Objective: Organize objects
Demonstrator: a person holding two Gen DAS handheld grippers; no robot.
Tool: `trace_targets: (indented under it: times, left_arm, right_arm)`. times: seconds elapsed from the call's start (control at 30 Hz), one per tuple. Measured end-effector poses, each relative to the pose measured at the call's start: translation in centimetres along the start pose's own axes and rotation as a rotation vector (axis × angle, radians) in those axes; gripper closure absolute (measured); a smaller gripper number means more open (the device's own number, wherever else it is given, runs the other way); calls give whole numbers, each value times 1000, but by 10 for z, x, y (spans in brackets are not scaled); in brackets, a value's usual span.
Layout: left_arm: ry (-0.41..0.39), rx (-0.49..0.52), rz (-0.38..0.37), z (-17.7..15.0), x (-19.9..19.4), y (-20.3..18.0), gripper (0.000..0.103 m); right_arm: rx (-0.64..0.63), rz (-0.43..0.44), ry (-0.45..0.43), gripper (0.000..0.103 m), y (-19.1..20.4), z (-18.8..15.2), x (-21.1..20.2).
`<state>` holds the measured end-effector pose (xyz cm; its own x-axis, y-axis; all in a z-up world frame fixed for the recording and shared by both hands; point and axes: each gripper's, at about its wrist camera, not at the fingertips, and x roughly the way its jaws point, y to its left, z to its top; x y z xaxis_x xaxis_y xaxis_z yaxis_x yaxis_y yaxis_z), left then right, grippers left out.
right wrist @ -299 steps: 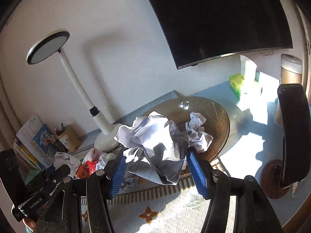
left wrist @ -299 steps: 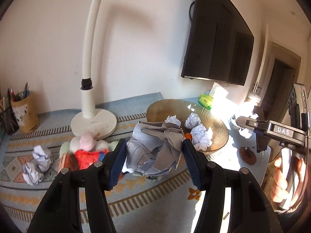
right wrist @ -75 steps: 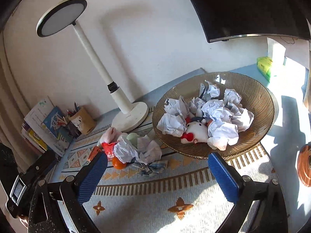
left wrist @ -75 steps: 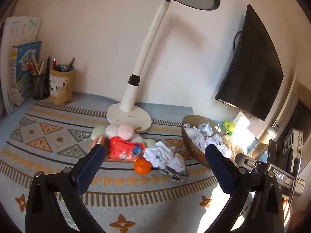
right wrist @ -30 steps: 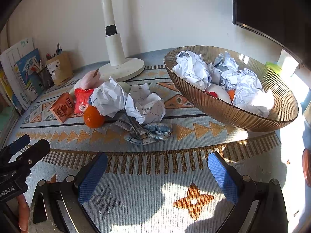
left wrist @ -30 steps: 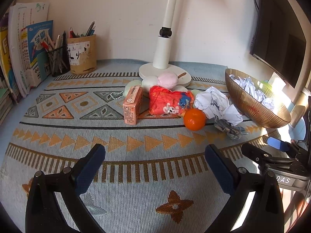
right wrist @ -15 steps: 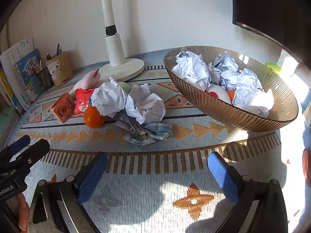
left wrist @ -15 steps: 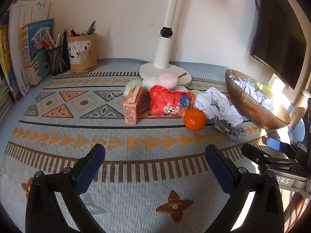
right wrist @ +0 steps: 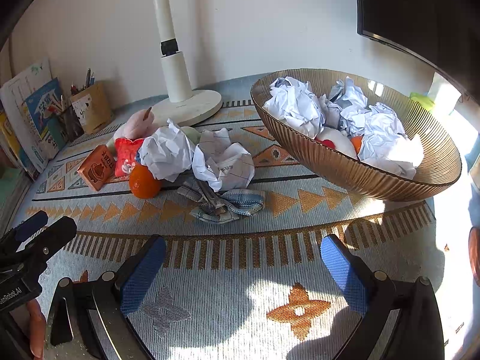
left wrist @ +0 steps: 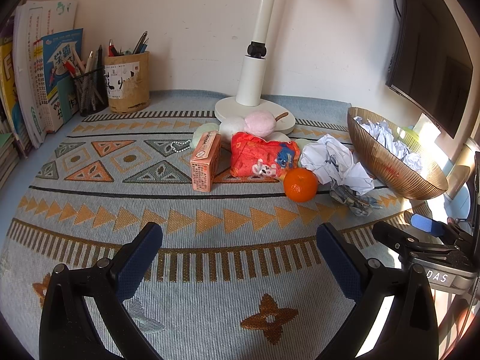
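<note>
A ribbed amber bowl (right wrist: 375, 180) holds several crumpled paper balls (right wrist: 295, 106) and a white plush toy. On the patterned mat lie two loose paper balls (right wrist: 223, 162), an orange (left wrist: 300, 181), a red snack bag (left wrist: 264, 156), an orange carton (left wrist: 205, 160), pastel plush balls (left wrist: 258, 121) and a plaid cloth (right wrist: 228, 202). My left gripper (left wrist: 238, 253) is open and empty, low over the mat in front of the pile. My right gripper (right wrist: 241, 265) is open and empty, in front of the cloth and the bowl (left wrist: 390, 162).
A white lamp base (left wrist: 255, 106) stands behind the pile. Pen holders (left wrist: 127, 81) and upright books (left wrist: 36, 81) are at the back left. A dark monitor (left wrist: 432, 69) hangs at the right. A green tissue pack (right wrist: 423, 100) sits behind the bowl.
Both grippers earlier held crumpled paper and let it go at the bowl. They then dropped low over the mat's front. In the last second almost nothing has moved.
</note>
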<state>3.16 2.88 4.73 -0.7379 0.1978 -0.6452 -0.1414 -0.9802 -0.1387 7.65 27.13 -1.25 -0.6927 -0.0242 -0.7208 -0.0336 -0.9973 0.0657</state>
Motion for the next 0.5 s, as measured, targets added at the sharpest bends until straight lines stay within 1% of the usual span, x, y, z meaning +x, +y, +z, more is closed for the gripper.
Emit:
trace_targets:
  times: [0.5]
  left_arm:
    - [0,1,0,0,0,1,1]
  right_arm:
    - [-7,-3,0,0,2,0,0]
